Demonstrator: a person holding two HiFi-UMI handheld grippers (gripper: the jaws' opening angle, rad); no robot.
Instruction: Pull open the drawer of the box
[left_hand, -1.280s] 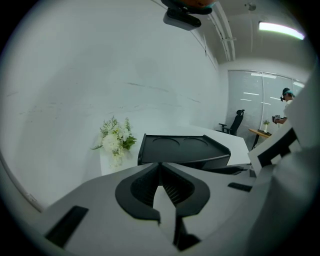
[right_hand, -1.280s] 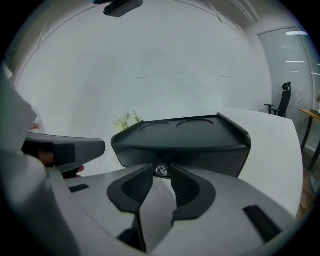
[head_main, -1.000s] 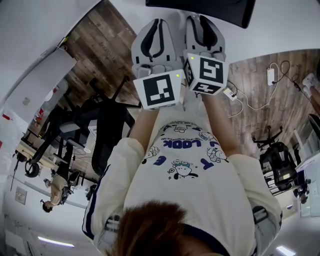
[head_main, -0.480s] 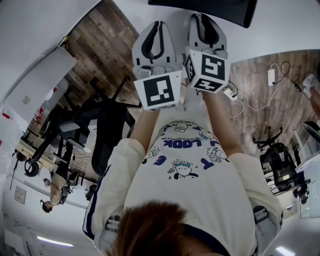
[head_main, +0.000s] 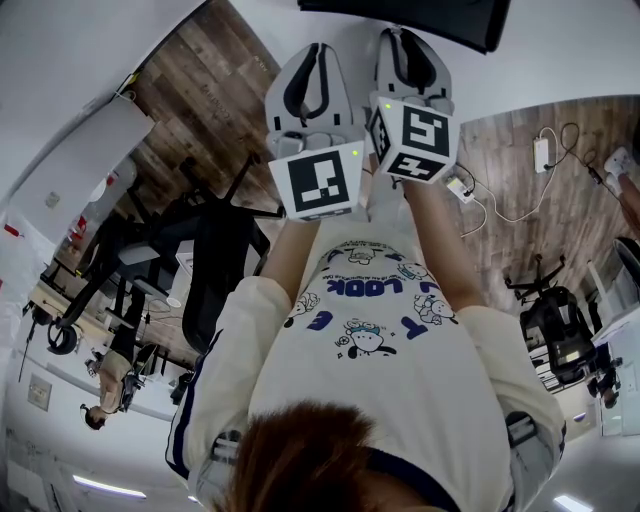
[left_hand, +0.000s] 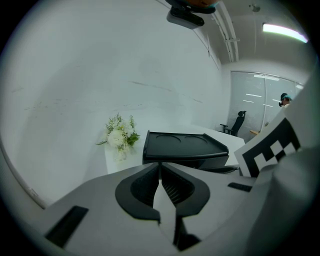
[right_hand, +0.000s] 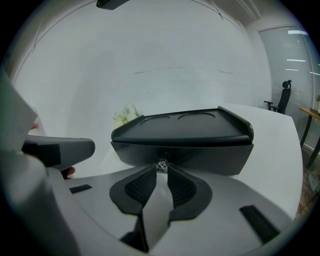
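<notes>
In the right gripper view, the right gripper's fingers pinch narrowly on the small faceted knob at the front of the black box, which stands on the white bench. The left gripper view shows the left gripper with its fingers pressed together and empty, short of the box, with white flowers beside it. The head view does not show the knob.

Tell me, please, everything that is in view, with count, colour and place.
black box with a tray-shaped top: one, black, on the table.
small clear round knob: one, clear, box front.
white table: one, white, under the box.
bunch of white flowers: one, white and green, left of the box.
black swivel office chairs: two, black, wooden floor.
left hand-held gripper: one, grey, jaws together, empty.
right hand-held gripper: one, grey, jaws closed on the knob.
</notes>
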